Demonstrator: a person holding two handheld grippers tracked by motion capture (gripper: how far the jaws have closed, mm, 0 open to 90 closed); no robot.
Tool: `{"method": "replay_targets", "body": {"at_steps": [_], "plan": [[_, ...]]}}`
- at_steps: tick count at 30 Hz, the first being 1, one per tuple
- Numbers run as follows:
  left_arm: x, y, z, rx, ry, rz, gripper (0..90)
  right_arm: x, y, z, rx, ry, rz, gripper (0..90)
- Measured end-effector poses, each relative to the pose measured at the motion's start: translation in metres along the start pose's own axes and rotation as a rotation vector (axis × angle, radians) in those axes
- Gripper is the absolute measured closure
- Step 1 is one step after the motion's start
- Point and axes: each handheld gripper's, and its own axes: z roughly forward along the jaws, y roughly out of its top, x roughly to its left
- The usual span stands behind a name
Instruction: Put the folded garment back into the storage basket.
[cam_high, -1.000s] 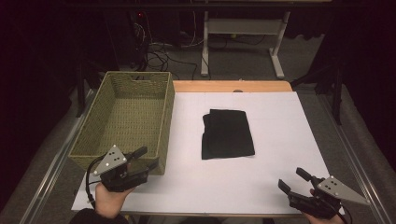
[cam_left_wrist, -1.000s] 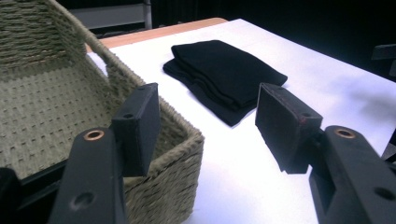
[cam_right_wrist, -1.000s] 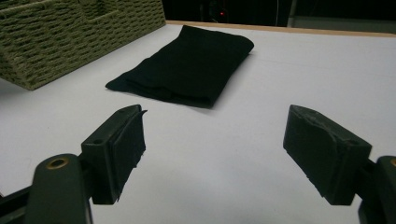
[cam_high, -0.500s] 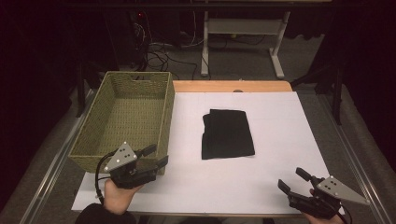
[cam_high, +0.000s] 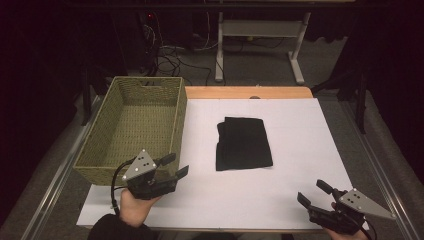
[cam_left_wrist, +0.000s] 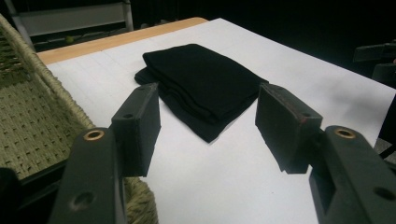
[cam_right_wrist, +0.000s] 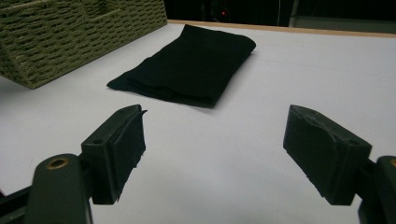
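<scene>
Both my left gripper (cam_high: 175, 166) and right gripper (cam_high: 312, 192) gape apart, empty, the folded black cloth (cam_high: 243, 143) at twelve o'clock, wicker basket (cam_high: 100, 170) beside my left.

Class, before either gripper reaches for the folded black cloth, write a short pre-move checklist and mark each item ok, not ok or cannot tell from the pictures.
1. Left gripper open and holding nothing: ok.
2. Right gripper open and holding nothing: ok.
3. Folded black cloth lying flat on the white table sheet, apart from both grippers: ok.
4. Bare sheet between each gripper and the cloth: ok.
5. Green woven rectangular basket with nothing inside: ok.
6. Cloth one piece or several stacked: cannot tell.
</scene>
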Motion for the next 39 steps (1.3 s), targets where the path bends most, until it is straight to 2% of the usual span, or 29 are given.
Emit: {"method": "replay_targets", "body": {"at_steps": [39], "plan": [[-0.019, 0.015, 0.046, 0.035, -0.031, 0.041, 38.0, 0.0, 0.0, 0.001, 0.0, 0.007, -0.004, 21.2]]}}
